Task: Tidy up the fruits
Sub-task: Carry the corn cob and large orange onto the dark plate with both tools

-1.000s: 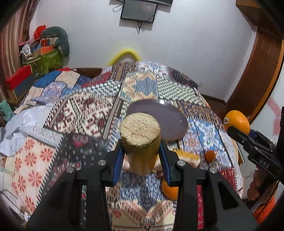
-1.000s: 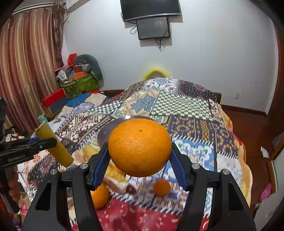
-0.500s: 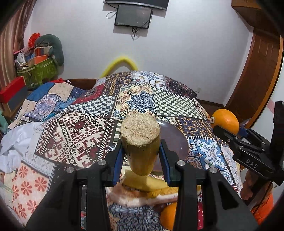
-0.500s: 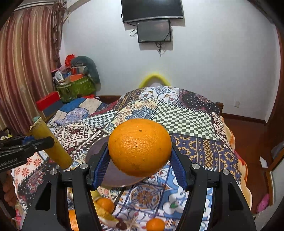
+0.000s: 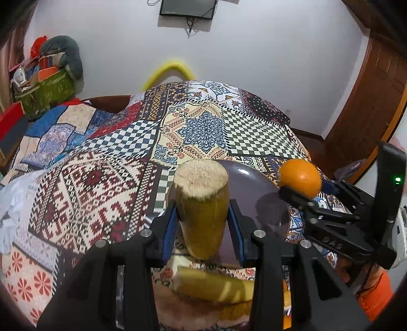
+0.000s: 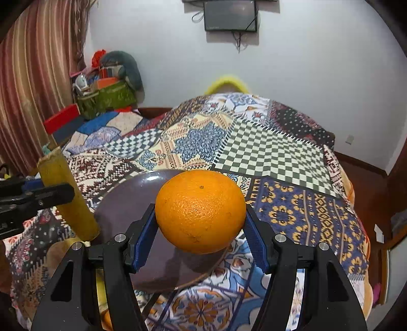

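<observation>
My left gripper (image 5: 202, 219) is shut on a yellow-green sugarcane piece (image 5: 201, 203), held upright over the near left rim of the dark purple plate (image 5: 264, 203). My right gripper (image 6: 199, 229) is shut on a large orange (image 6: 200, 211), held above the plate (image 6: 142, 203). The right gripper with the orange (image 5: 300, 180) also shows at the right of the left wrist view; the cane (image 6: 66, 193) shows at the left of the right wrist view. Another cane piece (image 5: 213, 285) lies on the quilt below my left gripper.
The plate rests on a patchwork quilt (image 5: 101, 183) covering a bed. A green bag with clutter (image 6: 106, 96) stands at the back left. A wooden door (image 5: 368, 101) is on the right. A small screen (image 6: 230, 15) hangs on the white wall.
Both grippers have moved forward and down toward the plate, each keeping its load. The plate now lies right under them, and the loose fruit has slipped below the views.
</observation>
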`<state>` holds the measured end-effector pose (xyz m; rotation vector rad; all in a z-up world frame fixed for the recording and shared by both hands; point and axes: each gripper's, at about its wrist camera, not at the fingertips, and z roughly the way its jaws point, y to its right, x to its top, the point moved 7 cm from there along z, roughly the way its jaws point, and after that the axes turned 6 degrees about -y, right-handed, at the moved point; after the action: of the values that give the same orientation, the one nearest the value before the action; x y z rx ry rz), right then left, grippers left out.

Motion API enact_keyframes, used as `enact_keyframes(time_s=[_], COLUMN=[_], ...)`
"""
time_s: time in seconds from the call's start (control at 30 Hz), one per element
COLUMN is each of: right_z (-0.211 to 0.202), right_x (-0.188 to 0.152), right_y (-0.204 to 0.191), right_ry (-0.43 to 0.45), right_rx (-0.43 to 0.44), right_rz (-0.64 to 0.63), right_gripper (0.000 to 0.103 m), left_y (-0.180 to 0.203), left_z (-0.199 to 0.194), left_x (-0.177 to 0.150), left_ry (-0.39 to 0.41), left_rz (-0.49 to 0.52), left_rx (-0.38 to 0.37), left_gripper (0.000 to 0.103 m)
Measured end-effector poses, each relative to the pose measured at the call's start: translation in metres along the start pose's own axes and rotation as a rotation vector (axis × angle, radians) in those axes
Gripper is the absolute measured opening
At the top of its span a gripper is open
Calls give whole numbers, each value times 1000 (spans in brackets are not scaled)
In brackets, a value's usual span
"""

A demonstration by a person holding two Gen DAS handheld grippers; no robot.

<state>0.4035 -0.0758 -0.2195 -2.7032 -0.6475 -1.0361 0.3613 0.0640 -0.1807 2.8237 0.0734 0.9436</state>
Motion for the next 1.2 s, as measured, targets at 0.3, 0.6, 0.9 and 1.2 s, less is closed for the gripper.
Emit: enact_keyframes(time_s=[0.3, 0.6, 0.9, 1.2], right_z=[35, 54, 61, 50], right_x=[7, 5, 3, 9], right_y=[-1, 0, 1, 0], right_ry=[-106, -194, -231, -189], right_rx=[22, 45, 42, 18], right_rz=[-10, -16, -3, -22], right_gripper=[61, 62, 63, 68], left_y=[2, -2, -5, -6], left_z=[38, 71, 83, 68], left_x=[20, 26, 27, 32], left_ry=[-65, -128, -142, -98], left_rz=[-6, -47, -70, -57], left_rx=[-37, -68, -52, -29], left_gripper=[38, 38, 38, 38])
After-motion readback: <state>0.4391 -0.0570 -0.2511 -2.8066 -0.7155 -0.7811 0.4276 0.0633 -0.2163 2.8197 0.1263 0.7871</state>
